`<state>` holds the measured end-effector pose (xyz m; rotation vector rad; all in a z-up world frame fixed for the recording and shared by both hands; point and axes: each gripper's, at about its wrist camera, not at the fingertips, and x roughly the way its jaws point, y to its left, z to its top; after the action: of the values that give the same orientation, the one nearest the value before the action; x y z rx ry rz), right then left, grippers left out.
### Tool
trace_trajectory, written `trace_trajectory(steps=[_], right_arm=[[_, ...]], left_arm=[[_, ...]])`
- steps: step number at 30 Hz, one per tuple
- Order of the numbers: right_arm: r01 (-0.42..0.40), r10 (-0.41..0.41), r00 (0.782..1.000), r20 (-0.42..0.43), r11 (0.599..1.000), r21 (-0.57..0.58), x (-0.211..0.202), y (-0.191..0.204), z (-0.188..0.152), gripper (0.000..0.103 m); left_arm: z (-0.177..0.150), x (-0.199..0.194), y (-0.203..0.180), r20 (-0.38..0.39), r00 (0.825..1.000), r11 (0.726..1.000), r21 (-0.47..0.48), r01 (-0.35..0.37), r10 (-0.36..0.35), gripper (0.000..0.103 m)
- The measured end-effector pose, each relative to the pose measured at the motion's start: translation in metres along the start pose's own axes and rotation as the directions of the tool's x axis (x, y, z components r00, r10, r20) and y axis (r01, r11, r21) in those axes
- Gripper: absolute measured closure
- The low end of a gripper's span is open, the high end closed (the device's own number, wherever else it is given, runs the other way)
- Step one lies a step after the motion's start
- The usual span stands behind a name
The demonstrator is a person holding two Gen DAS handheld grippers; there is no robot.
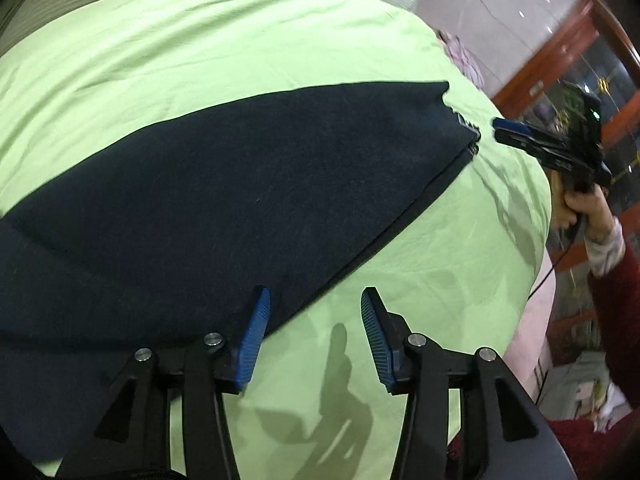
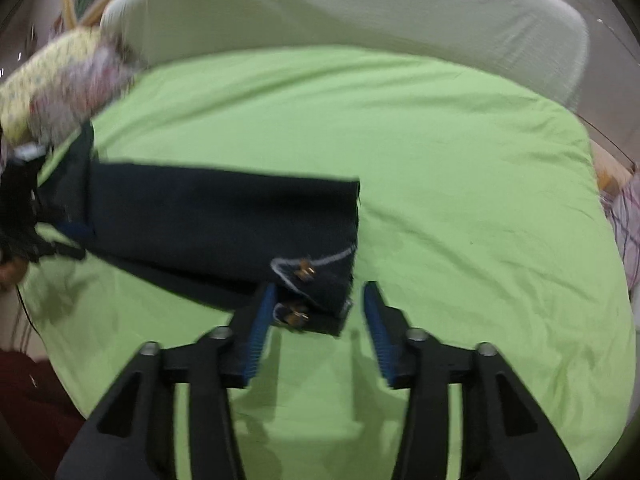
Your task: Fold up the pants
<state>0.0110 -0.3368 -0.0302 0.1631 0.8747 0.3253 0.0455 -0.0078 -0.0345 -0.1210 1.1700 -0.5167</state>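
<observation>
Dark navy pants (image 1: pixel 224 192) lie flat on a light green bedsheet (image 1: pixel 200 40), folded lengthwise. My left gripper (image 1: pixel 316 304) is open and empty, just above the pants' near edge. My right gripper (image 2: pixel 318 300) is open and empty, hovering over the pants' waist end (image 2: pixel 312 276), where white stitching and brass fasteners show. The right gripper also shows in the left wrist view (image 1: pixel 516 132), just off the pants' far corner, held by a hand. The pants (image 2: pixel 224 224) stretch away to the left in the right wrist view.
A white upholstered headboard or cushion (image 2: pixel 360 4) stands behind the bed. A floral pillow or cloth (image 2: pixel 64 84) lies at the left. The bed edge (image 1: pixel 536 240) drops off at the right toward wooden furniture (image 1: pixel 560 60). A cable hangs from the right hand.
</observation>
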Motion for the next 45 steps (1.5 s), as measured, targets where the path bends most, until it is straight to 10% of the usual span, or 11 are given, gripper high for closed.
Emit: trace_trajectory(steps=[7, 19, 25, 28, 33, 36, 38, 39, 41, 45], right_arm=[[-0.187, 0.185, 0.980, 0.066, 0.982, 0.024, 0.005, 0.056, -0.002, 0.050], [-0.446, 0.446, 0.895, -0.003, 0.894, -0.051, 0.070, 0.183, 0.015, 0.050], [-0.502, 0.497, 0.865, -0.073, 0.857, -0.117, 0.102, 0.237, 0.034, 0.050], [-0.512, 0.501, 0.859, -0.104, 0.845, -0.154, 0.114, 0.257, 0.041, 0.050], [-0.522, 0.503, 0.852, -0.142, 0.829, -0.199, 0.128, 0.283, 0.047, 0.050], [-0.511, 0.484, 0.859, -0.165, 0.831, -0.221, 0.137, 0.296, 0.046, 0.050], [-0.503, 0.473, 0.864, -0.173, 0.832, -0.235, 0.143, 0.304, 0.045, 0.053], [-0.499, 0.468, 0.866, -0.177, 0.833, -0.240, 0.148, 0.311, 0.046, 0.070], [-0.485, 0.450, 0.873, -0.187, 0.839, -0.247, 0.150, 0.314, 0.044, 0.095], [-0.479, 0.458, 0.878, -0.141, 0.839, -0.258, 0.136, 0.314, 0.044, 0.097]], left_arm=[[-0.013, -0.038, 0.031, 0.090, 0.991, 0.973, -0.218, -0.079, 0.101, 0.029], [0.037, -0.101, 0.133, -0.038, 0.925, 0.760, -0.558, -0.333, 0.377, 0.024], [0.087, -0.099, 0.180, -0.167, 0.901, 0.692, -0.590, -0.416, 0.399, 0.024], [0.112, -0.080, 0.193, -0.269, 0.860, 0.658, -0.557, -0.507, 0.435, 0.024], [0.137, -0.055, 0.201, -0.344, 0.812, 0.644, -0.495, -0.583, 0.471, 0.024], [0.142, -0.037, 0.196, -0.371, 0.787, 0.649, -0.446, -0.616, 0.493, 0.042], [0.137, -0.030, 0.192, -0.369, 0.793, 0.663, -0.437, -0.608, 0.485, 0.076], [0.128, -0.033, 0.191, -0.362, 0.798, 0.667, -0.439, -0.602, 0.483, 0.083], [0.120, -0.039, 0.189, -0.320, 0.816, 0.674, -0.459, -0.578, 0.482, 0.091], [0.094, -0.073, 0.178, -0.178, 0.864, 0.694, -0.529, -0.488, 0.472, 0.096]])
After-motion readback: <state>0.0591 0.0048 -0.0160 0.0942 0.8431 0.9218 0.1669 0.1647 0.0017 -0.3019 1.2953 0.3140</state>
